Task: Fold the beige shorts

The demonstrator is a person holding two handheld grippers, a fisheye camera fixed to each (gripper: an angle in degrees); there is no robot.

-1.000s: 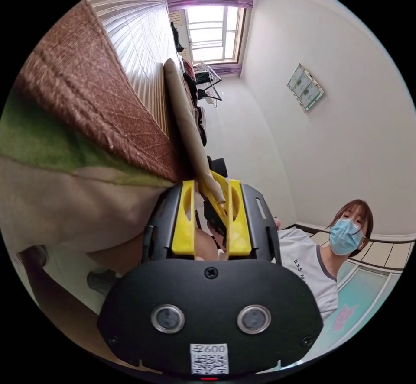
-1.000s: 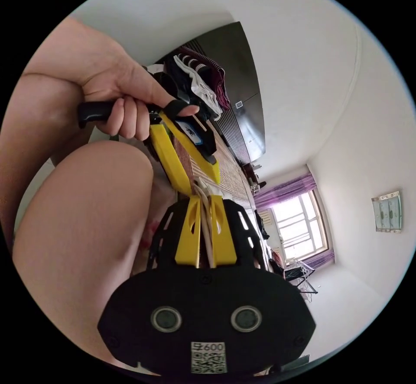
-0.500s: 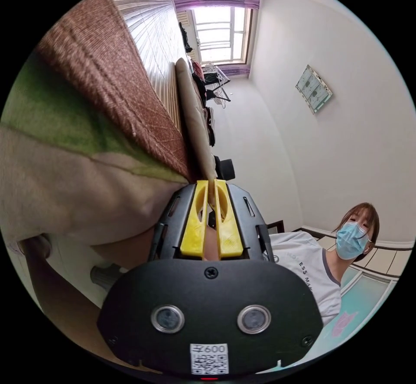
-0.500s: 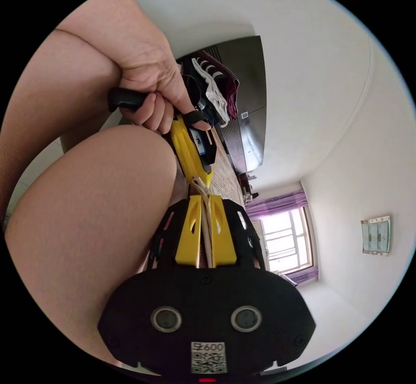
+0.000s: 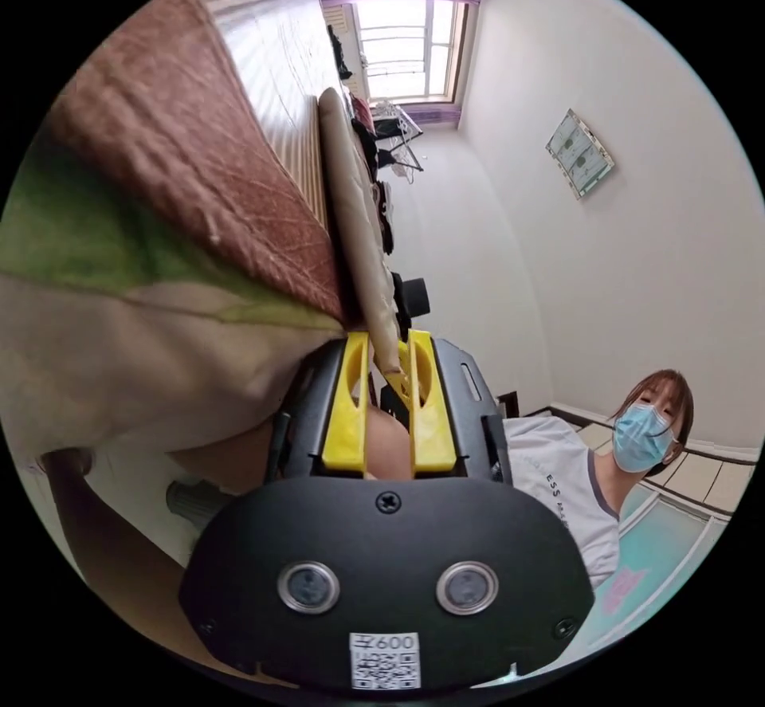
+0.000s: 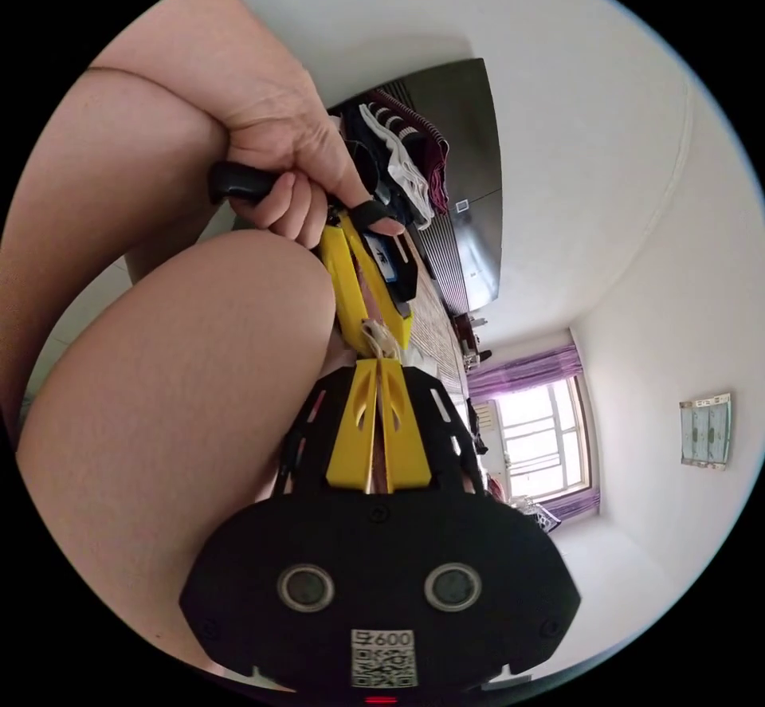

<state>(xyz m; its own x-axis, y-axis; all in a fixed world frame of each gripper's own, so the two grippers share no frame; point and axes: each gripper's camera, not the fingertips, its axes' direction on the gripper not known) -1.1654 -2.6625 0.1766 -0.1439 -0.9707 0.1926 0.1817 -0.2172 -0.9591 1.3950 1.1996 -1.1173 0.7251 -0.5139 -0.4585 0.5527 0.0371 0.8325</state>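
- Where half a second ago they were nearly together, the left gripper (image 5: pixel 389 340) jaws now stand parted around the beige shorts (image 5: pixel 351 197) edge — released.
- Right gripper (image 6: pixel 378 368) stays clenched on the shorts' fold — beside the mat (image 5: pixel 191 157).

Most of the beige shorts (image 5: pixel 351 197) is hidden edge-on in left gripper view; clothes pile (image 6: pixel 398 157) too small to be sorted, approx.
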